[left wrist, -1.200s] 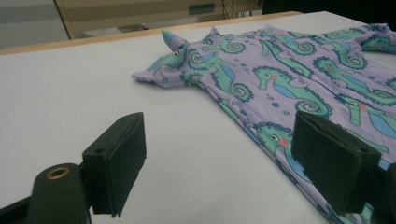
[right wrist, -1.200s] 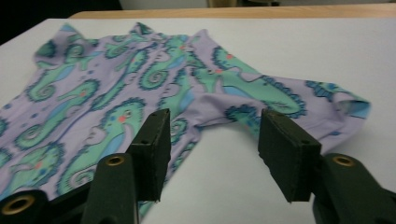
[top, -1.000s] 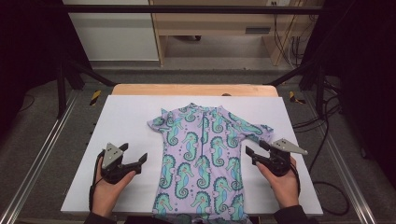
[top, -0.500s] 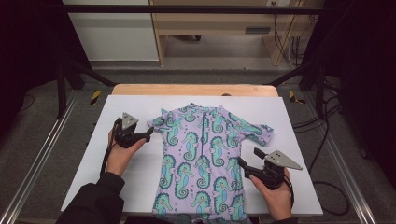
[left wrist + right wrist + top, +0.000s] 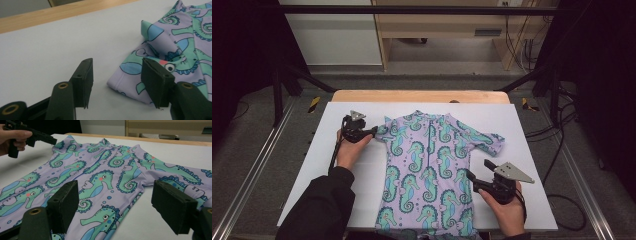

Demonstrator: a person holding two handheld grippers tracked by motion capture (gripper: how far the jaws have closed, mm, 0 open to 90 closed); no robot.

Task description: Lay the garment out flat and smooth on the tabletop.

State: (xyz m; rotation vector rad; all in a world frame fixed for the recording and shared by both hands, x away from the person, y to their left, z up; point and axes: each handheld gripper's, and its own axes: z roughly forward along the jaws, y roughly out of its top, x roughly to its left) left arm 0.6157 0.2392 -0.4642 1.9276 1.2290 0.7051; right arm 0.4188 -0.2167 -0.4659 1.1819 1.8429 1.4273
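The right gripper [image 5: 475, 181] hovered with jaws apart over the edge of a seahorse-print swim shirt [image 5: 429, 170], whose hem ran off the white board [image 5: 532, 130]. Farther off, the left gripper [image 5: 371, 132] had just been closing around the folded sleeve [image 5: 140, 75], not yet pinching it.

Bare white board [image 5: 532, 130] around swimsuit [image 5: 427, 165]; passage free.

The swimsuit's [image 5: 427, 165] bottom hem runs off the high view's lower edge; its left sleeve [image 5: 140, 77] lies folded under.
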